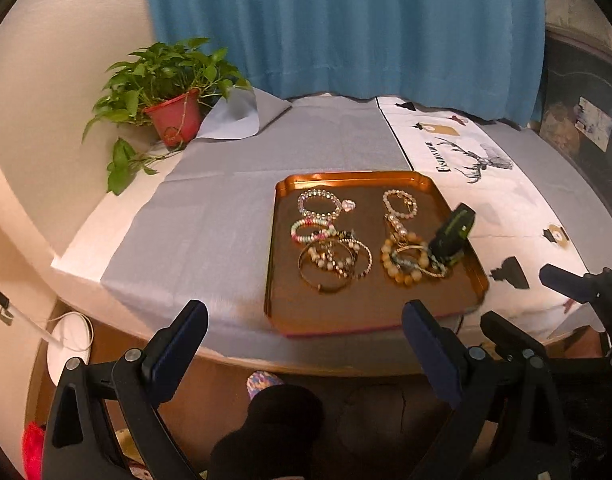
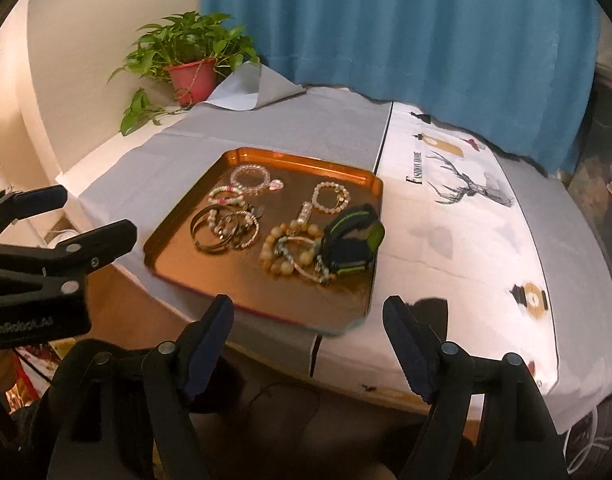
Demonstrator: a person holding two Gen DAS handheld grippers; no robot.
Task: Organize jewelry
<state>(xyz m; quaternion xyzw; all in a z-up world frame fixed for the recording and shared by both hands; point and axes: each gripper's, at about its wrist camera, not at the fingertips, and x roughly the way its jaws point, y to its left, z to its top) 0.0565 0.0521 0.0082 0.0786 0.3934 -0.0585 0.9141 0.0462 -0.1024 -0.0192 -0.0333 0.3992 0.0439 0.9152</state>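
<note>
Left gripper: black two-finger gripper (image 1: 304, 322) with dark blue pads, fingers spread wide, nothing between them, held off the near table edge.
Right gripper: matching black gripper (image 2: 308, 316), fingers spread apart and empty; it sits to the right of the left gripper.
Tray: copper-coloured rectangular metal tray (image 1: 370, 300) just ahead of both grippers, on the table, apart from their fingertips.
Jewelry: beaded and metal bracelets (image 1: 334, 258) lie in two loose groups inside the tray, the left group ahead of the left gripper.
Watch: black wristband with green trim (image 2: 352, 246) at the tray's right side, beside the large-bead bracelet (image 2: 290, 256), ahead of the right gripper.
Cloths: grey table cloth (image 1: 226, 208) under the tray; white printed cloth (image 2: 466, 240) beyond the right gripper.
Plant: green potted plant in a red pot (image 1: 174, 116), far ahead to the left.
Curtain: blue curtain (image 1: 346, 28) behind the table.
</note>
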